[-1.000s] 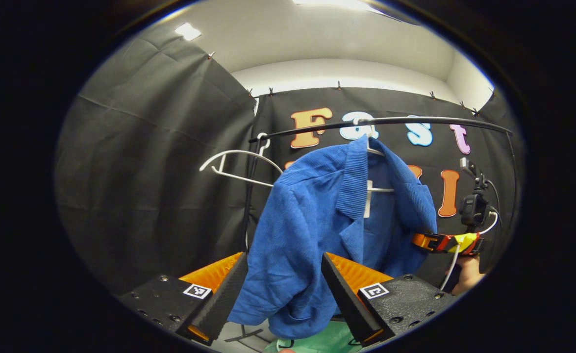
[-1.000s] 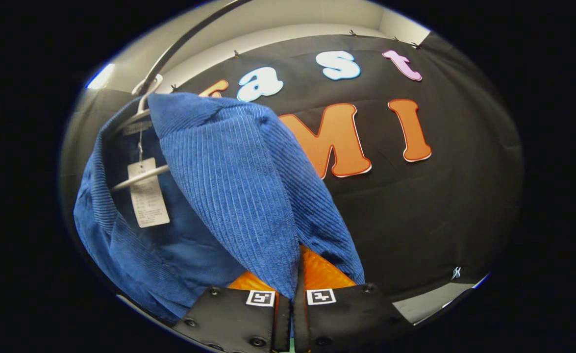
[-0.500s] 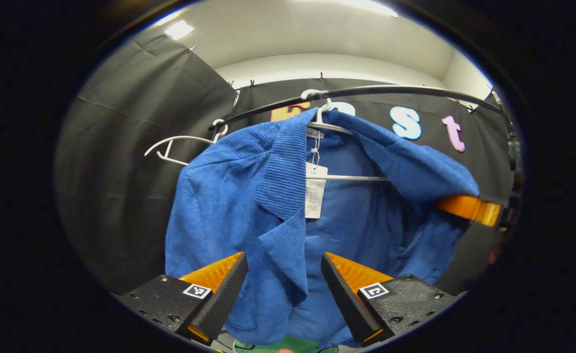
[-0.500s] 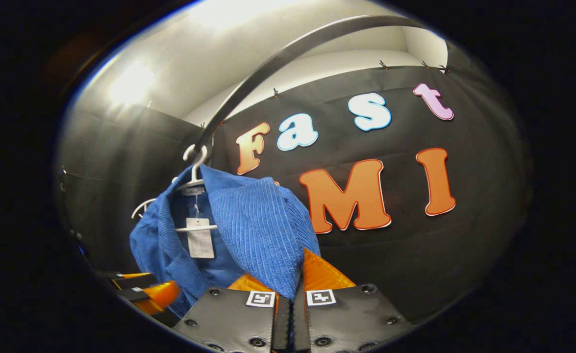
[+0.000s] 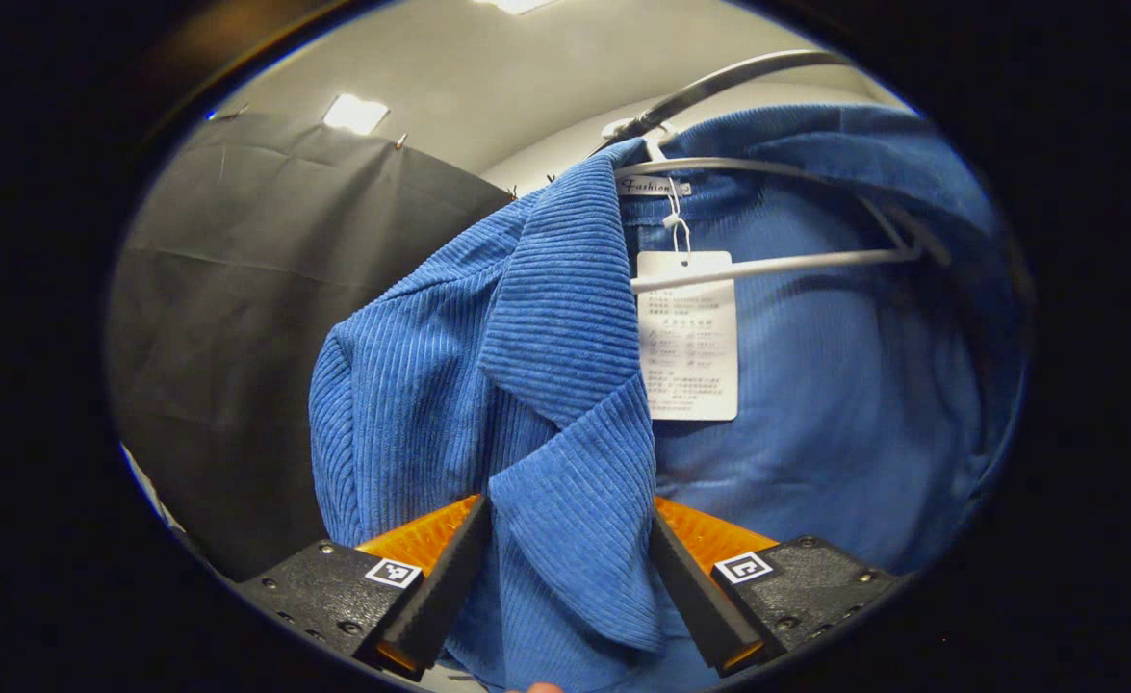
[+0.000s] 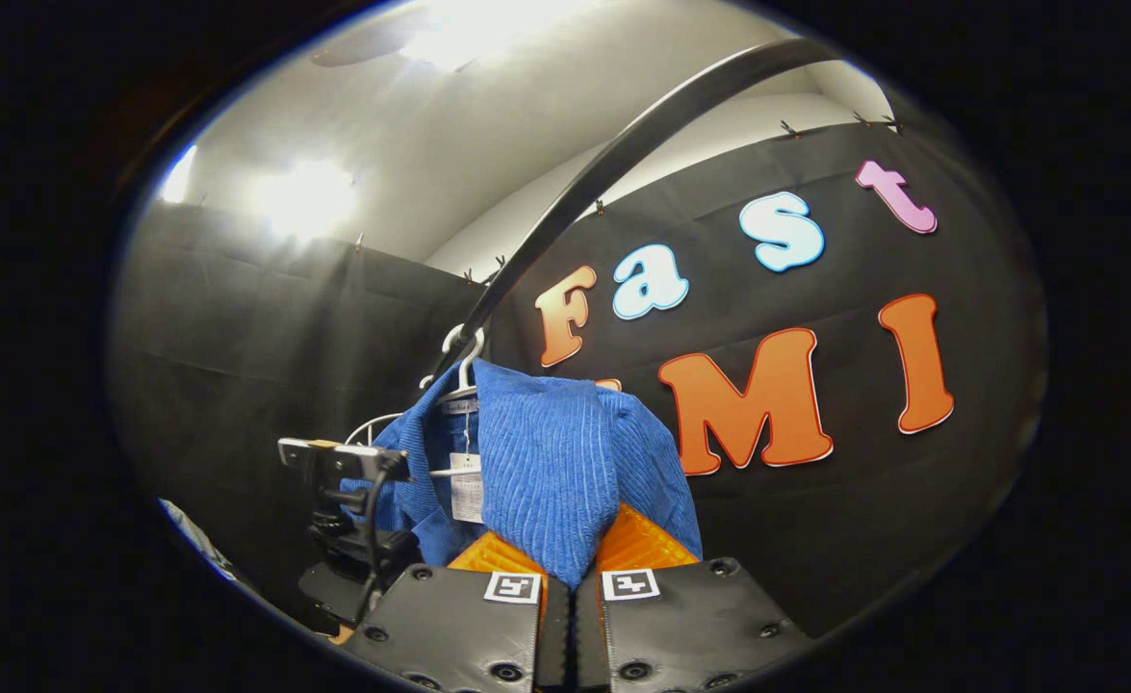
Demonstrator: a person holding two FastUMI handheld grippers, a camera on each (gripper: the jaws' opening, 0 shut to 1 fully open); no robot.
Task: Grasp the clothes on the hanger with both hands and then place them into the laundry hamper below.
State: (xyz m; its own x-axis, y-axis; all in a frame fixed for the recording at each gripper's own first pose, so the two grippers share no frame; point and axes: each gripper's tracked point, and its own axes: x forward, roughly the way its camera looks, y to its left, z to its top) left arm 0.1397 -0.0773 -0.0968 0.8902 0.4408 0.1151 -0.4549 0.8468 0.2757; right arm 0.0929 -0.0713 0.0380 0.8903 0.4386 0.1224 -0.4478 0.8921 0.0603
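Observation:
A blue corduroy jacket (image 5: 546,318) hangs on a white hanger (image 5: 777,262), with a paper tag (image 5: 688,337) dangling from its collar. My left gripper (image 5: 565,606) is open and close up to the jacket, and the front lapel lies between its two fingers. In the right gripper view the jacket (image 6: 546,452) is farther off. My right gripper (image 6: 575,582) is shut on a fold of its right front. The left gripper's camera mount (image 6: 339,457) sits just left of the jacket.
The hanger's hook (image 6: 464,348) rides on a black rail (image 6: 623,164) that runs up and to the right overhead. Black cloth walls (image 5: 238,289) close in the left and back sides. A white ceiling with lights is above.
My left gripper has moved in and up to the jacket, so the lapel now lies between its fingers. My right gripper, still shut on the fabric, has drawn back from the hanger.

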